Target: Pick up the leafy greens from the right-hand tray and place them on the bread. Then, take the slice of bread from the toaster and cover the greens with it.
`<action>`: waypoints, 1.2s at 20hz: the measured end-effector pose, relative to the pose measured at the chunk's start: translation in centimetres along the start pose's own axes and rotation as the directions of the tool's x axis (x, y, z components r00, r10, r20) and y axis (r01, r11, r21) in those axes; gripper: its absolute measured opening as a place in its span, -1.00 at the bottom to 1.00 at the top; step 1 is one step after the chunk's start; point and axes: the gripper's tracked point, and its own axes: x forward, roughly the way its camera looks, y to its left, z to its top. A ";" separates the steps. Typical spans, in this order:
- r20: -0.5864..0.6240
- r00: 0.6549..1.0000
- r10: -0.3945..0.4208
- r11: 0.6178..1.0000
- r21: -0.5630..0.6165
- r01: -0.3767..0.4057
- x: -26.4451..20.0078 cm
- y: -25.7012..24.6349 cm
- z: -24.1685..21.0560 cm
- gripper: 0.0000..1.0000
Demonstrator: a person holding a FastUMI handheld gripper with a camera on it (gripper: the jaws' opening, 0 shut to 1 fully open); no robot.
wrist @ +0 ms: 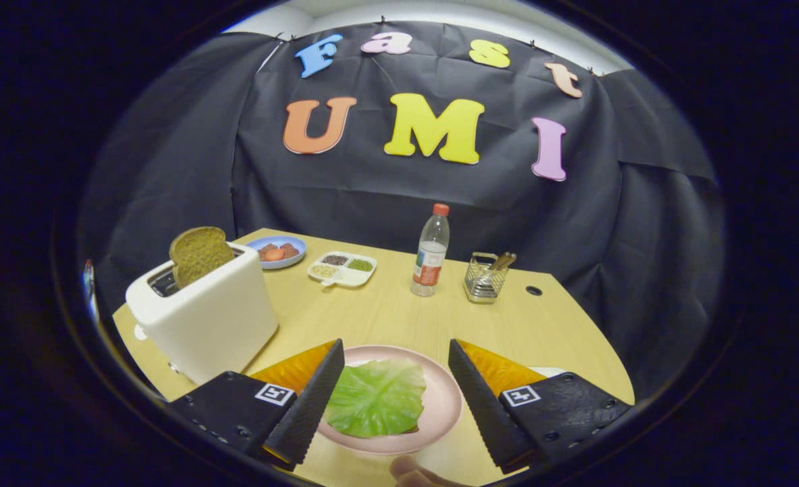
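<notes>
Spread wide apart, the gripper (395, 353) fingers are held over the pink plate (440, 399), where leafy greens (376, 398) are laid. Left of the plate, bread (199, 254) is lodged in the toaster (203, 318).

Claw (396, 365) is wide open, nothing gripped. Both fingers (308, 406) angle forward and slightly inward from the black finger mounts, serrated inner faces turned toward each other with a broad gap between them. Each mount carries a square marker tag on top, orange backing behind each finger. A fingertip of the person's hand (413, 473) peeks in just below the gap, near the right finger's base.
</notes>
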 end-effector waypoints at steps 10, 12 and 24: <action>0.058 0.996 0.072 0.997 0.037 -0.075 -2.2 10.4 6.9 0.91; 0.073 0.994 0.081 0.996 0.016 -0.082 -1.8 13.0 8.0 0.91; 0.000 0.999 0.035 0.999 0.037 -0.035 4.1 23.0 7.1 0.89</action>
